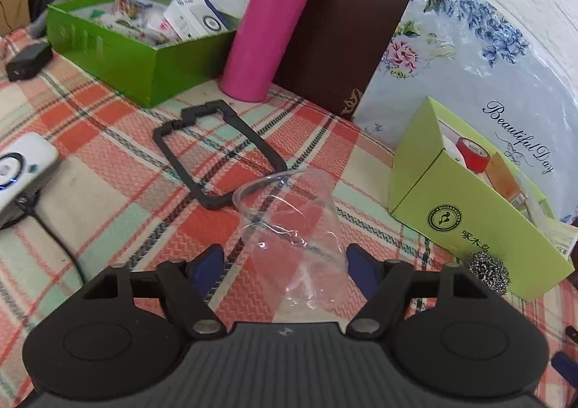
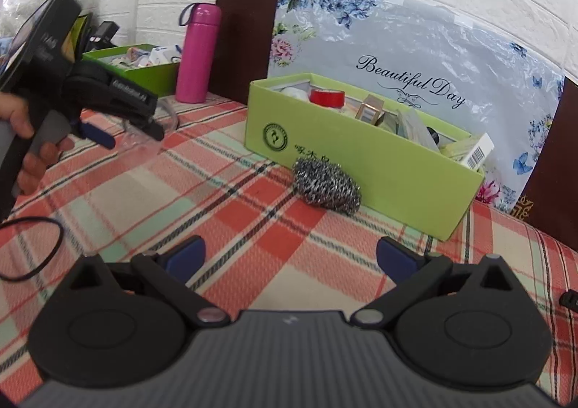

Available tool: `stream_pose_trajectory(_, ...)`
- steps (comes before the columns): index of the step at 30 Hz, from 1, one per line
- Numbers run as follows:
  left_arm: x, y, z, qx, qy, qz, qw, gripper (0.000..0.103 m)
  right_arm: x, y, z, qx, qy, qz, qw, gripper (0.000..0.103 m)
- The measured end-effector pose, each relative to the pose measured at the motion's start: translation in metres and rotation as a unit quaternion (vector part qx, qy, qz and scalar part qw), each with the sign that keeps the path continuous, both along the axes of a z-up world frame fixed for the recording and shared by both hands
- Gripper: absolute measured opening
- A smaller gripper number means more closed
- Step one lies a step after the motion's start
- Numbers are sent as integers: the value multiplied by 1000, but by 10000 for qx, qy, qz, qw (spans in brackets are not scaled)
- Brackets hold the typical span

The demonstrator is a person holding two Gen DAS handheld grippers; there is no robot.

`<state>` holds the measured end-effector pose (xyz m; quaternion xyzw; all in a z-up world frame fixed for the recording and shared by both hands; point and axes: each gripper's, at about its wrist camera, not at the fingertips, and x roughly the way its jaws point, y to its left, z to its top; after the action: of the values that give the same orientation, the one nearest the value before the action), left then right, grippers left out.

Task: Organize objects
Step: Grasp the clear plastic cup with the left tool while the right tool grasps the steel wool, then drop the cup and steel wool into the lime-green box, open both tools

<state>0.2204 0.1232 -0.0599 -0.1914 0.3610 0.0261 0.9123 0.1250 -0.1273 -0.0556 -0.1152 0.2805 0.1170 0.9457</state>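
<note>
2 tools: your left tool (image 1: 283, 265) brackets the clear cup (image 1: 292, 223), grip unclear, while your released right tool (image 2: 290, 256) faces the steel scourer (image 2: 326, 185) straight ahead.

Clear plastic cup (image 1: 292, 227) on its side, steel scourer (image 2: 327, 185) against light-green box (image 2: 365, 169)
</note>
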Motion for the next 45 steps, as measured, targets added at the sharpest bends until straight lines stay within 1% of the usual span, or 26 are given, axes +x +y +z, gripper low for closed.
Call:
stream_pose_trajectory(1,3,2,-4,-82,40,-69,9999,55,10,-1,-1,29,19,-78,10000,103)
stream_pose_trajectory(4,2,1,-5,-32,-60,-264,9996,54,41,-2,-7,68,51,-301,9995,102)
stream_pose_trajectory(8,0,-4,-4,-80,-107,-757,9970,54,77,-1,-19,30,61,-590,9982,95)
stream_pose_trajectory(9,-1,-6,-3,-96,-131,-895,9959,54,84,-3,-21,100,55,-651,9978,94)
stream_pose_trajectory(11,-3,-13,-1,-63,-173,-1152,9932,54,94,-5,-24,249,28,-718,9971,88)
stream_pose_trajectory(13,-3,-22,0,-19,-187,-1329,9909,54,102,-7,-26,376,26,-761,9964,86)
stream_pose_trajectory(15,-2,-30,2,-2,-199,-1502,9885,54,107,-7,-26,468,26,-750,9961,80)
stream_pose_trajectory(16,-2,-34,3,25,-206,-1549,9877,54,108,-7,-26,511,45,-712,9961,68)
stream_pose_trajectory(17,-3,-37,3,48,-212,-1581,9872,54,107,-6,-26,551,77,-676,9962,53)
stream_pose_trajectory(21,-6,-47,4,86,-183,-1709,9851,54,93,-7,-25,465,28,-603,9971,48)
stream_pose_trajectory(23,-10,-54,5,142,-166,-1789,9836,54,83,-12,-22,559,49,-566,9968,45)
stream_pose_trajectory(26,-14,-65,8,182,-173,-1927,9809,54,65,-20,-18,730,115,-513,9959,42)
stream_pose_trajectory(30,-19,-82,20,167,-281,-2141,9763,54,39,-30,-8,847,49,-377,9957,39)
stream_pose_trajectory(34,-21,-103,38,106,-468,-2383,9700,54,20,-43,12,868,-173,-301,9956,39)
stream_pose_trajectory(38,-15,-127,63,176,-720,-2573,9635,54,13,-58,38,902,-530,-329,9940,39)
stream_pose_trajectory(43,15,-149,92,175,-999,-2603,9602,54,28,-77,66,758,-1050,-523,9902,39)
stream_pose_trajectory(45,31,-155,101,282,-1142,-2532,9602,54,40,-84,75,778,-1244,-620,9872,39)
